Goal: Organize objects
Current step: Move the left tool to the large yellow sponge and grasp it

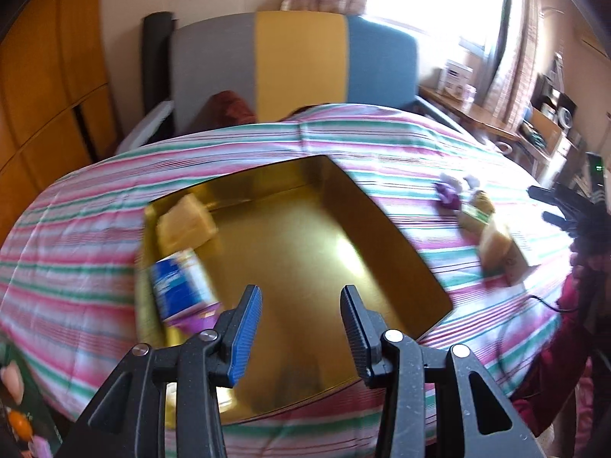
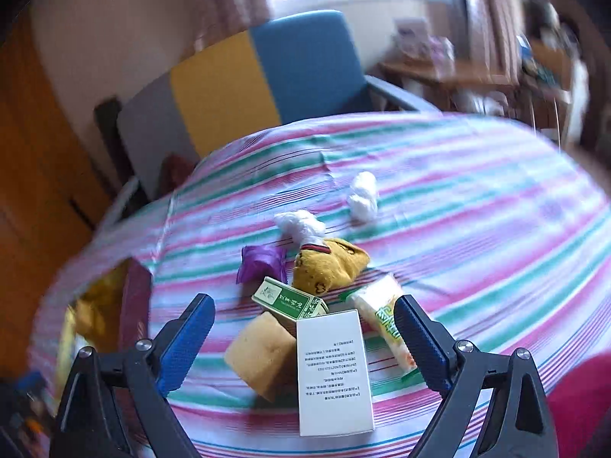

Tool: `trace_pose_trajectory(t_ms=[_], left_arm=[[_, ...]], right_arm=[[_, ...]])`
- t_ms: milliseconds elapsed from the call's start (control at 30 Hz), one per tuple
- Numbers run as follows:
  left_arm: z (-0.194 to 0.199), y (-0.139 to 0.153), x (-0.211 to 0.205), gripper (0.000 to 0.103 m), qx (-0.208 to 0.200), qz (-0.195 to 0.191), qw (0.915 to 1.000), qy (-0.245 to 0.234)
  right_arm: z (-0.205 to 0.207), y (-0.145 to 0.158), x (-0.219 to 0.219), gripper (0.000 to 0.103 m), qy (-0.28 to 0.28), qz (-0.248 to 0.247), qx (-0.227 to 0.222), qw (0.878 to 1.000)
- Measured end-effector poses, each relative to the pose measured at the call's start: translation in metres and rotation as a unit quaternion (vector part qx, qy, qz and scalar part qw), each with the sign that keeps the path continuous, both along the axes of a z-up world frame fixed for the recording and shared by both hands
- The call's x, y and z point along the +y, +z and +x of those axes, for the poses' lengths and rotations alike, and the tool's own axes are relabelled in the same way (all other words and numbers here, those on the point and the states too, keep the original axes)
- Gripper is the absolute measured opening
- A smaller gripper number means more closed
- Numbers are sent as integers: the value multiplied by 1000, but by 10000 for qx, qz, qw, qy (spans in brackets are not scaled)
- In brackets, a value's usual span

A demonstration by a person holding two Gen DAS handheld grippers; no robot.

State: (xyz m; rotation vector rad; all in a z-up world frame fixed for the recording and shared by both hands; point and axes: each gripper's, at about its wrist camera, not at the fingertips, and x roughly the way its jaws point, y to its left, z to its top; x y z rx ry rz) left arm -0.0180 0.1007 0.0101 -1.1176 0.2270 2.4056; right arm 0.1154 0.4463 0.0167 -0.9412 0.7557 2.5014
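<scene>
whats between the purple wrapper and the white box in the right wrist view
A small green box lies between the purple wrapper and the white box, with a tan sponge-like block just beside that line. The right wrist view shows it.

Each claw (image 1: 301,313) (image 2: 305,328) has black angular arms, silver screw heads, ribbed blue pads; beside it, a dark red sleeve (image 1: 550,374).

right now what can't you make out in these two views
- Blue and white box in the gold tin, left wrist view: motion blur smears its print.
- Tin's near edge, left wrist view: hidden behind the left tongs.
- White box, right wrist view: its text is too small to read.
- Items left of the right tongs, right wrist view: blurred yellow shapes cut by the fisheye edge.
- Desk clutter, right wrist view: blurred.
</scene>
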Motion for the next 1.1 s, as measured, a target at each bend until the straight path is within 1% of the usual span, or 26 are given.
trace_pose_trajectory(t_ms=[33,100,333,467,600,767,967,1100], left_arm=[[0,1,12,43,-2,-5,9999,-130],[2,2,28,43,-3,-6,9995,-309],[11,3,94,43,-22,30,9948,-1013],[14,1,128,43,-128,92,9893,-1453],[12,-12,162,43,-430,129,9828,-1790],[16,-30,208,43,-728,68,9729,-2193],[19,-47,257,43,-849,-72,9627,-2569],[16,-59,279,43,-943,-185,9591,-2664]], right_arm=[[2,1,5,95,-129,-43,69,9999],[12,4,11,95,-263,-175,363,9988],[20,4,19,96,-484,-474,618,9958],[20,1,21,96,-492,-576,644,9950],[18,-1,20,96,-465,-599,603,9953],[16,-2,20,96,-398,-655,585,9953],[15,-3,21,96,-340,-736,596,9949],[15,-3,23,96,-321,-824,641,9940]])
